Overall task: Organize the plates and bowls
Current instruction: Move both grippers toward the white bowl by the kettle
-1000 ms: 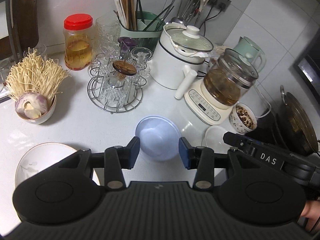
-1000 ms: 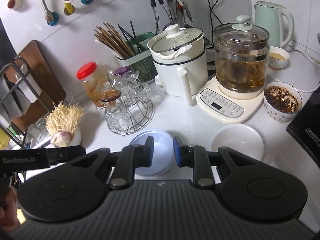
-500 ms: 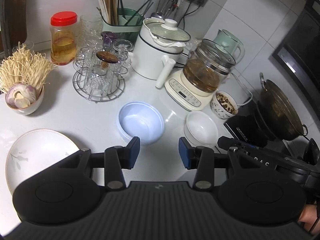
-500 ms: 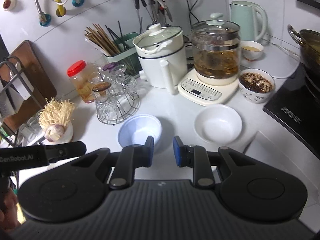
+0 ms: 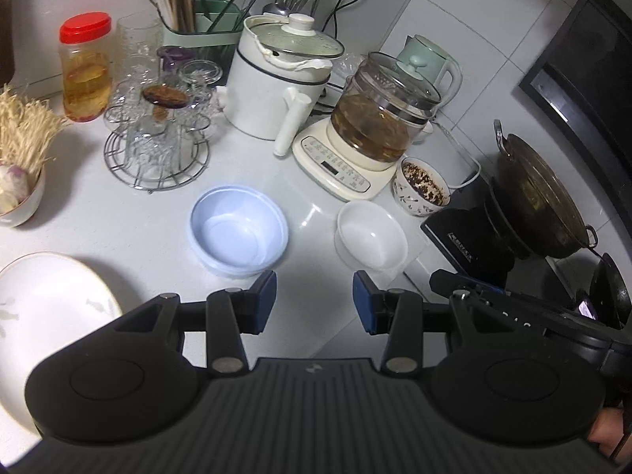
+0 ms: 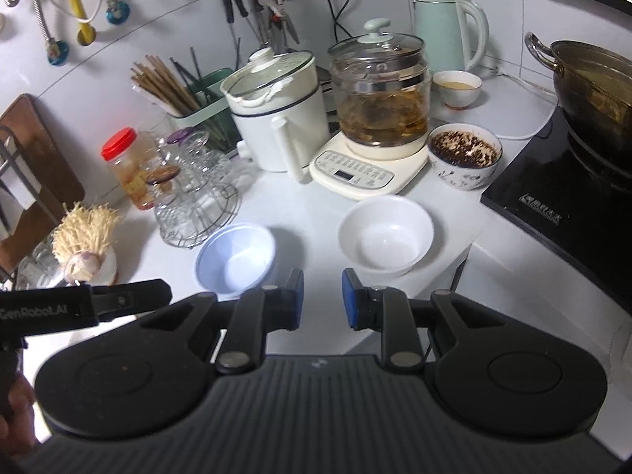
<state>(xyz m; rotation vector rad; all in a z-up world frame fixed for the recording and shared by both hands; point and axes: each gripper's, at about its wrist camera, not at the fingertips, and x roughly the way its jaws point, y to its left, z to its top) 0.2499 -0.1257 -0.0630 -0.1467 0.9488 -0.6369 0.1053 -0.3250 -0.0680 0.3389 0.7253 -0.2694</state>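
Both the left gripper (image 5: 314, 300) and right gripper (image 6: 323, 298) were held empty, fingers apart. The shallow white ceramic bowl (image 6: 385, 235), right of the pale-blue plastic bowl (image 6: 236, 257), was best approached rim-first.

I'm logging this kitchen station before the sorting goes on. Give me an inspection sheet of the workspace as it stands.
Surface: white counter, dry as far as visible.
Job's things: blue bowl and white bowl empty, upright, apart; white plate at the near left.
Clutter: glass rack, red-lidded jar, white cooker, glass kettle, bowl of dark bits, bowl of enoki mushrooms.
Grippers: left gripper and right gripper open, empty.
Cables: wall plugs' leads behind the appliances.
Surroundings: induction hob with pot.
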